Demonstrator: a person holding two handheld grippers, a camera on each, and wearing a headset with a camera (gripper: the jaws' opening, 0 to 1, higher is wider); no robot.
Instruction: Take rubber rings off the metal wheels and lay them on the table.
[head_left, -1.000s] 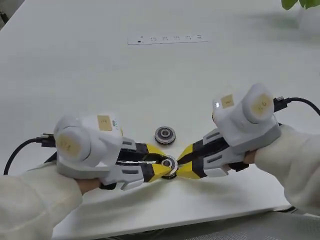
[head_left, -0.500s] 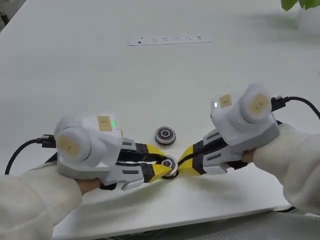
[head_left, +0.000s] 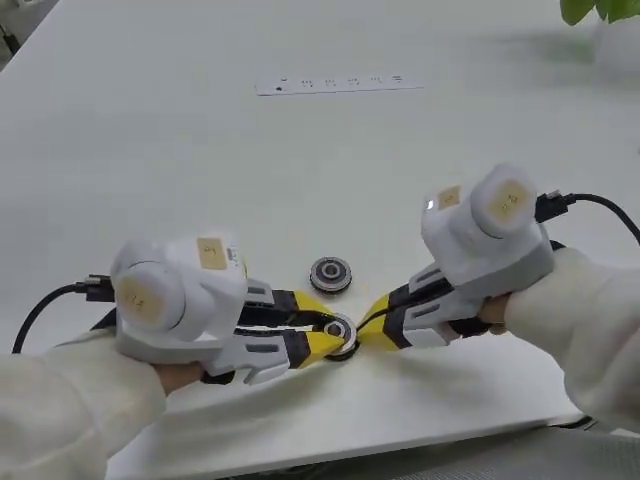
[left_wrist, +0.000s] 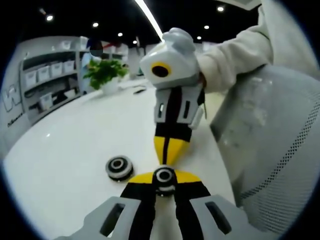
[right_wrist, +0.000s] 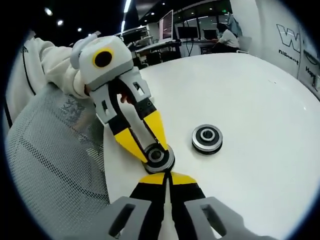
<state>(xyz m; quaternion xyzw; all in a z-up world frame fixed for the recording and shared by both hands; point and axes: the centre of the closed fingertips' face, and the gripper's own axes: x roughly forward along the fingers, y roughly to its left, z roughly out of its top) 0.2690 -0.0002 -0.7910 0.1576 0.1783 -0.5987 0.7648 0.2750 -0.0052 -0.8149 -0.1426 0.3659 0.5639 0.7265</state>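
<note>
The held wheel (right_wrist: 159, 156) is sitting half covered between yellow tips, so its edge is hard to make out. Whether the right gripper (right_wrist: 165, 178) is pinching anything off that edge is too small to tell. Its jaws are lying pressed together, tips touching the wheel's near rim. The left gripper (left_wrist: 164, 179) is clamping the same wheel from the opposite side, one jaw on each flank. Cream sleeves (head_left: 70, 410) are covering most of both hands.

The grippers are working low over a white table (head_left: 200, 150), near its front edge, in an office with shelves (left_wrist: 47, 82) and a potted plant (left_wrist: 104, 75). A second wheel (head_left: 330, 271) is lying flat just beyond the meeting tips, apart from them. A power strip (head_left: 335, 82) is lying well beyond that. A mesh chair back (left_wrist: 280, 150) is standing close on the left gripper's right.
</note>
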